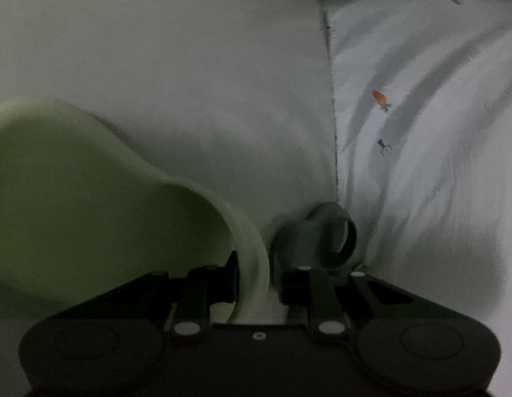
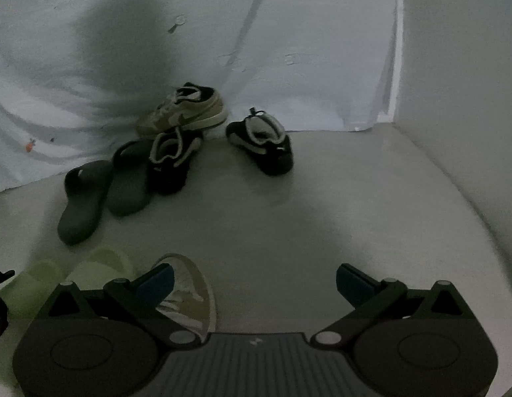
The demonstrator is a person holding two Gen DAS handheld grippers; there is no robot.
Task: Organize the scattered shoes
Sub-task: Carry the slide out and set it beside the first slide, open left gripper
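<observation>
Left gripper [image 1: 252, 278] is clamped on the rim of the green slipper [image 1: 90, 205], low over the floor [image 1: 189, 82]; right gripper [image 2: 256, 284] hangs wide apart, empty. I'd set the slipper flat beside its mate [image 2: 40, 284] before letting go, clear of the tan sneaker [image 2: 189, 294].

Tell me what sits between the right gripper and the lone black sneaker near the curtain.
Nothing: in the right wrist view only bare floor lies between the open right gripper and the black sneaker. The beige sneaker lies off by its left finger.
</observation>
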